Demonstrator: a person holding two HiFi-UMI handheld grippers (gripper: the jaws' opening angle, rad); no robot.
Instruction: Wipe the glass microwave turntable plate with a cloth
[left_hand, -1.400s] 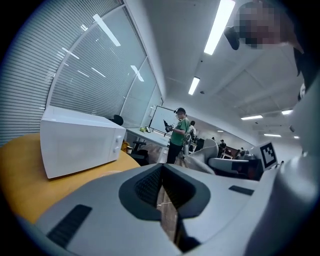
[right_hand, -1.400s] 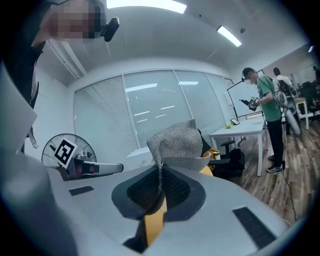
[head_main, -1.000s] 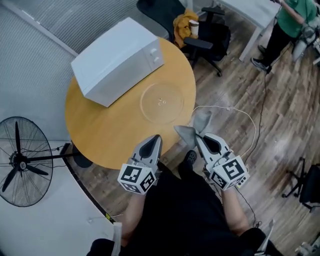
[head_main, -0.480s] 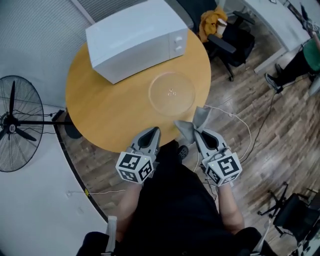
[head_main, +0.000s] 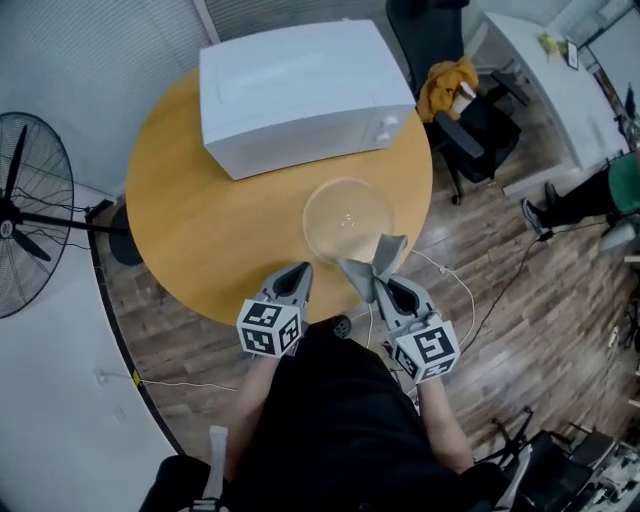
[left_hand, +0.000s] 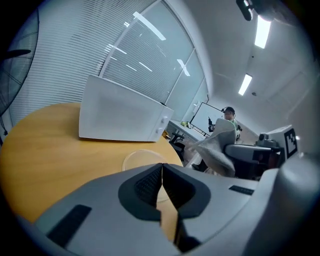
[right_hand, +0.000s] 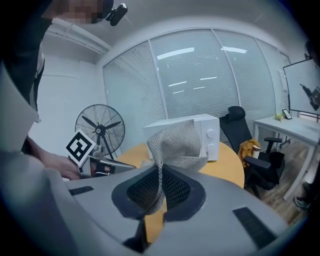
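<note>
Behind plate (head_main: 348, 218), microwave (head_main: 300, 95); right hand-held gripper (head_main: 380, 282) clamps cloth (head_main: 372, 266), left hand-held gripper (head_main: 302, 270) clenched empty.

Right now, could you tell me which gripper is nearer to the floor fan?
Left. The left gripper is at the table's near edge, toward the fan; the right gripper, gripping the cloth, lies beyond it, farther away.

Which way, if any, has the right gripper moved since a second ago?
Yes: the right gripper has moved toward the plate. Its cloth, earlier clear of it, now overlaps the near rim.
</note>
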